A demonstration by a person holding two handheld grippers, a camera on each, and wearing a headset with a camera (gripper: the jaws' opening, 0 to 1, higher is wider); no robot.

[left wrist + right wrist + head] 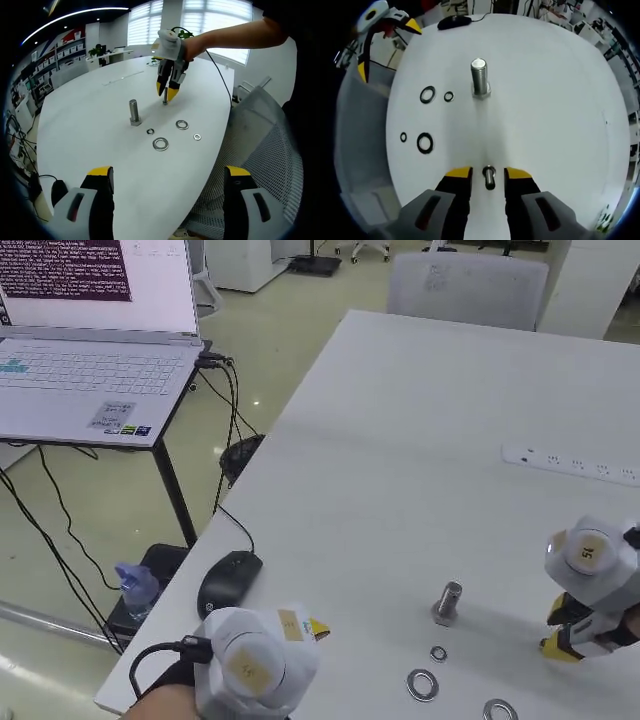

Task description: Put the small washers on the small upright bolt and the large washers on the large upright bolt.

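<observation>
On the white table (400, 440) the large bolt (447, 602) (133, 112) (479, 77) stands upright. The small bolt (489, 176) (165, 97) stands between the open jaws of my right gripper (488, 175) (558, 635) (167, 91), and neither finger touches it. Two large washers (427, 94) (425, 142) and two small washers (449, 96) (403, 136) lie flat beside the large bolt, also seen as a large washer (160, 144) (422, 684) and a small washer (150, 131) (438, 653). My left gripper (167, 175) (312, 632) hovers wide open and empty at the table's near edge.
A black mouse (228, 580) lies near the table's left edge. A white power strip (570, 462) lies at the far right. A laptop (95, 370) sits on a side stand to the left, with cables below. A grey chair (465, 285) stands at the far end.
</observation>
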